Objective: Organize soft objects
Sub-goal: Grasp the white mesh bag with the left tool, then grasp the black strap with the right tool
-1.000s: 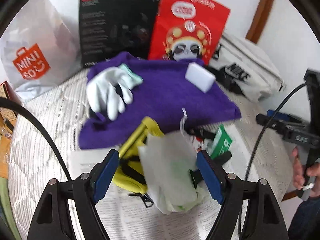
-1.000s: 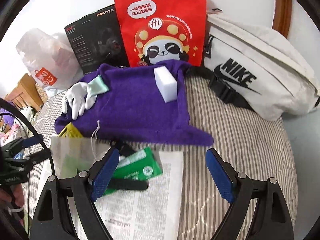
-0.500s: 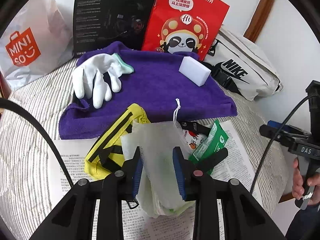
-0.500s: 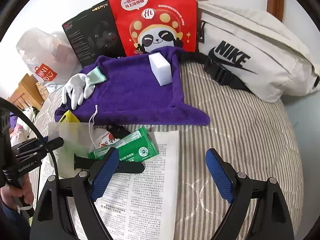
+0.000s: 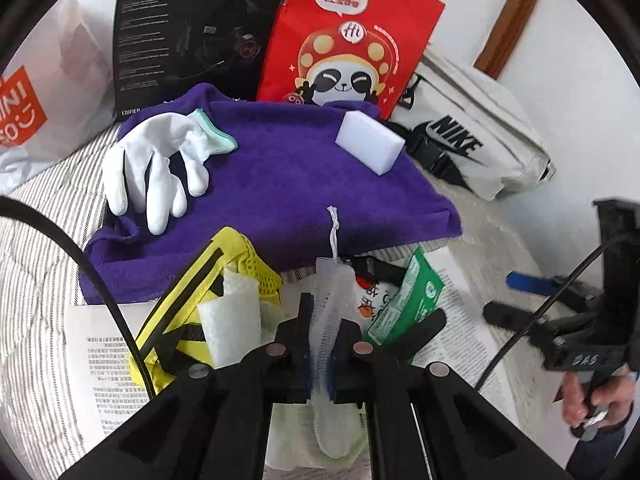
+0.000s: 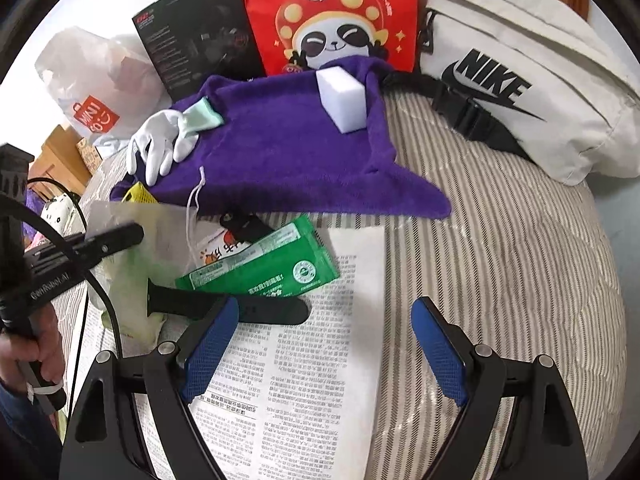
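A bed with a striped cover is strewn with soft things, and the purple towel spread across its middle serves as the landmark here. On the towel lie a white glove with a mint cuff, toward its left edge, and a white sponge block near its far right corner. Just in front of the towel, on a sheet of newspaper, sits a small heap: a yellow mesh pouch, a folded white cloth, a green packet and a black strap. The left gripper has just been closing, and its jaws are now pinched tight on a white mesh drawstring bag from that heap — the bag's cord trails up toward the towel's near edge. The right gripper hangs over the newspaper in front of the towel's right corner, jaws spread wide with nothing between them. Behind the towel stand a red panda-print bag, a black headset box and a white Miniso bag; a cream Nike waist bag lies to its right. The sorting looks barely begun: one item has been seized, while the glove, sponge, pouch and cloth all wait. Where things should end up is unclear — possibly in one of the bags.
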{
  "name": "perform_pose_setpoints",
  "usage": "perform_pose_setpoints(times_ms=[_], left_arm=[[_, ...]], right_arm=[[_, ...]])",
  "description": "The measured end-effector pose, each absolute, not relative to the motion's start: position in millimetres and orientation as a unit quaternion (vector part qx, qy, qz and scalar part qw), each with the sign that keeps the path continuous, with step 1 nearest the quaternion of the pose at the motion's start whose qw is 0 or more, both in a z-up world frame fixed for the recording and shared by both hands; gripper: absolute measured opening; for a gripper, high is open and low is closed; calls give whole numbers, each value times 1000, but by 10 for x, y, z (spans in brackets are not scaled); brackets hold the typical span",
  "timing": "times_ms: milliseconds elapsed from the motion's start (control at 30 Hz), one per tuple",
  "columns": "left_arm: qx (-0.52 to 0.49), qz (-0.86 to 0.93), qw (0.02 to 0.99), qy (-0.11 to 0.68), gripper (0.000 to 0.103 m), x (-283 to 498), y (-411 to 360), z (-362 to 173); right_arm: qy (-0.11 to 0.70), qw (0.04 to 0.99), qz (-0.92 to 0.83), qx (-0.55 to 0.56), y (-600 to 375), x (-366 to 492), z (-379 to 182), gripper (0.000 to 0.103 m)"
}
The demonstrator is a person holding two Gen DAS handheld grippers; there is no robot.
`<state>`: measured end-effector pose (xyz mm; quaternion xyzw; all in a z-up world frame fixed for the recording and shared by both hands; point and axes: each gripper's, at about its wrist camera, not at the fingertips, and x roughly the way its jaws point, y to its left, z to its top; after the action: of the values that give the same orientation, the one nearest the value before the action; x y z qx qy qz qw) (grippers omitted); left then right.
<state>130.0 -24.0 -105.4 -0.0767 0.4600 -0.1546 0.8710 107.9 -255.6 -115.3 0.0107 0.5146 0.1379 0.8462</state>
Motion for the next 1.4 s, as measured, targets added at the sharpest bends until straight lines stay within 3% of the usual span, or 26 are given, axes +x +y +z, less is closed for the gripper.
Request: perform_pose_setpoints(times_ms=[467,833,1100,1167,1233,1267,1333,1400], left_arm=[[-105,-124,890,425,5,1090,311,-770],[-121,-124,885,432,5,1080,462,-855],[-135,-136,877,441,5,1136,463,-983],[-138,-135,876,442,5,1139,473,-1008],[-142,-136,875,443,5,1142,485,-1025],[-142,-137,874,444,5,1148,489,-1035],[-142,-138,873,446,5,1149,485,-1046],[-142,-139,873,446,5,1151,488,-1049]], right_arm=[[508,840,189,-13,-2227,971,-1228,88],[497,836,195,-124,-1783,898,-1454,88],[480,844,193,-144,-1637,1075,-1503,87],[474,844,204,-143,-1604,1096,-1518,82],[475,844,213,-129,-1610,1121,-1506,52],[477,844,216,-117,-1632,1137,-1487,47],[488,839,224,-86,-1699,1195,-1450,25],[499,834,229,-54,-1792,1267,-1427,21]])
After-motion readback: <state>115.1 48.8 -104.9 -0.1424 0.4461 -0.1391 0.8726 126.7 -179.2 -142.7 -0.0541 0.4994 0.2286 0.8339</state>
